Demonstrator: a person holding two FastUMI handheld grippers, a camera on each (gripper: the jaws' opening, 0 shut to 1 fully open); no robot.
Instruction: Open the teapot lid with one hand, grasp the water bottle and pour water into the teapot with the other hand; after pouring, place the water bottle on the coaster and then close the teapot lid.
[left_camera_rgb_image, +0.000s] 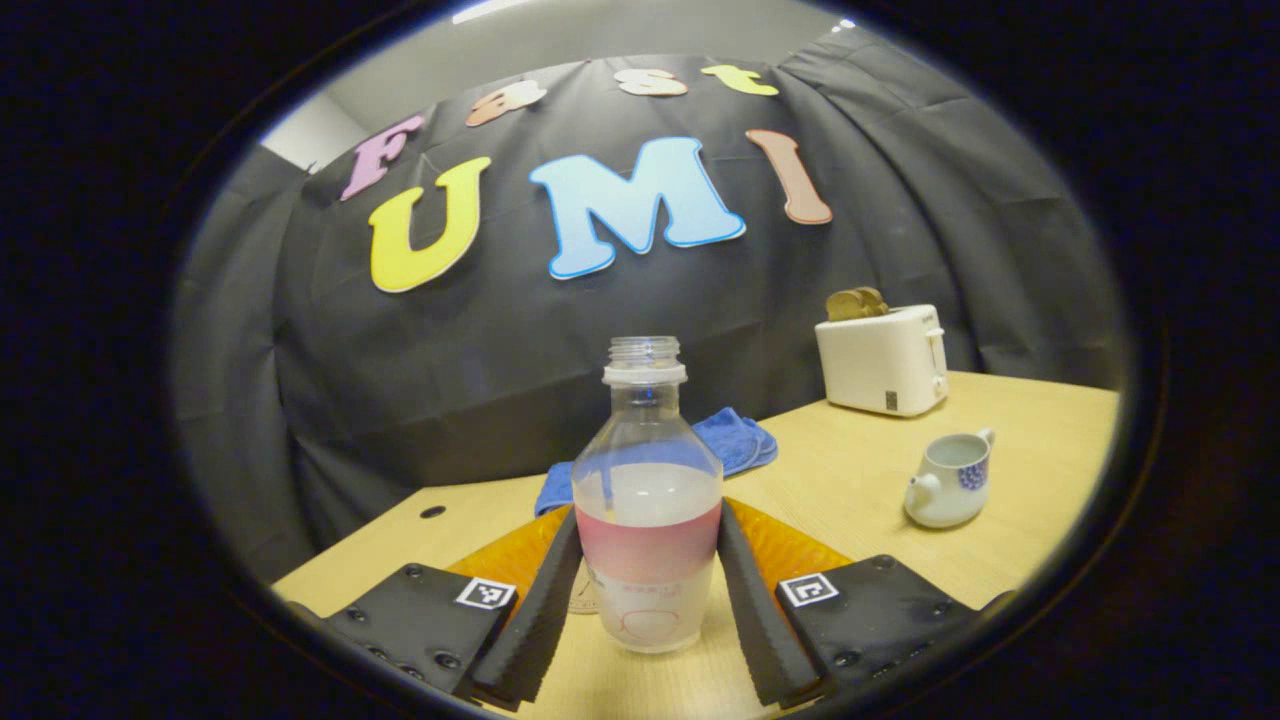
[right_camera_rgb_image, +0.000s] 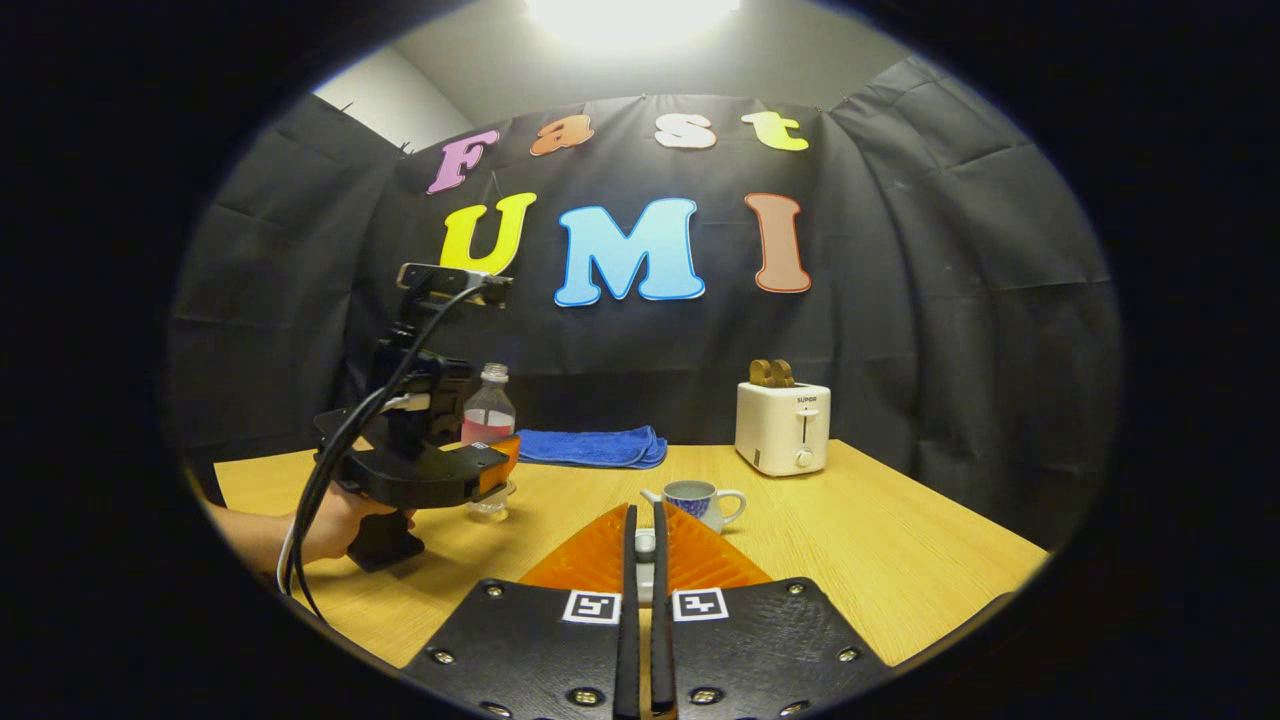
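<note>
Where the left gripper (left_camera_rgb_image: 648, 590) meets the water bottle (left_camera_rgb_image: 648, 500), both fingers (left_camera_rgb_image: 540, 610) lie against the bottle's lower body, one on each side, partly spread and closed on it. Bottle upright, long axis vertical, open uncapped neck pointing up; base on or just above the wooden table (left_camera_rgb_image: 860, 480), contact not resolvable. A round disc edge, possibly the coaster, peeks out behind the left finger; mostly hidden. Blue cloth (left_camera_rgb_image: 735, 440) partly hidden behind the bottle. Further right: the teapot (left_camera_rgb_image: 948, 480), lid off, spout pointing left in the left gripper view, well apart from the bottle. White toaster (left_camera_rgb_image: 885, 360) behind it by the wall.

Right gripper view, left side: a hand (right_camera_rgb_image: 335, 525) grips the left gripper's handle from below, forearm cut off at the edge; tool held level. Bottle there half hidden behind the tool. Centre: right gripper (right_camera_rgb_image: 645, 545), fingers nearly together with a small pale object, likely the lid, between them; mostly hidden, identity and grip uncertain. Teapot just beyond the fingertips, handle to the right.
</note>
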